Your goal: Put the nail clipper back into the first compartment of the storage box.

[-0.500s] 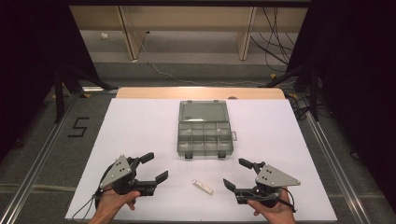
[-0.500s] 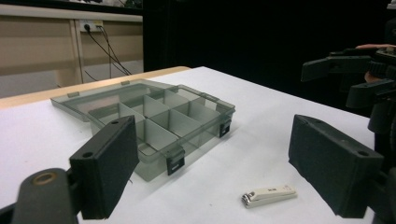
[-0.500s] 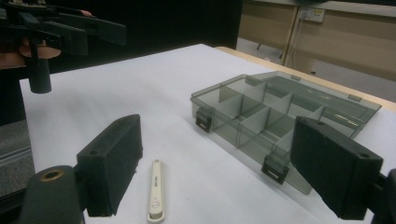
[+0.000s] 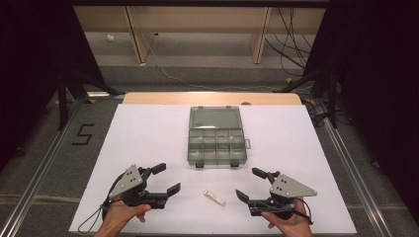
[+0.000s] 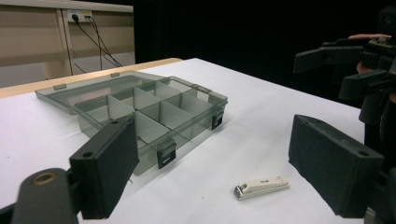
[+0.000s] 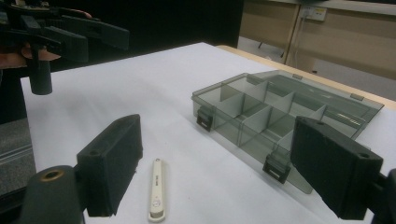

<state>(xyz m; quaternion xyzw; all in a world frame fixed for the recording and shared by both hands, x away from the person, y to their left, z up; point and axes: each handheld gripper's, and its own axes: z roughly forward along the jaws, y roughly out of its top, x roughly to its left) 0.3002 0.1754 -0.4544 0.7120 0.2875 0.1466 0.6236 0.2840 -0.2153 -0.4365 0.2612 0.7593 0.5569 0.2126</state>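
Observation:
A clear grey compartment box (image 4: 216, 136) lies open in the middle of the white table, its lid folded flat behind it; its compartments look empty (image 5: 140, 109) (image 6: 275, 116). A small white nail clipper (image 4: 215, 197) lies on the table in front of the box, between the two grippers (image 5: 260, 185) (image 6: 157, 189). My left gripper (image 4: 166, 178) is held at the near left, open with nothing between its jaws. My right gripper (image 4: 250, 184) is held at the near right, also open and empty. Both point inward toward the clipper without touching it.
The white tabletop (image 4: 148, 133) has a wooden strip (image 4: 212, 98) along its far edge. A black "5" (image 4: 83, 134) is marked on the floor at left. Cables (image 4: 291, 29) and wooden shelving stand beyond the table.

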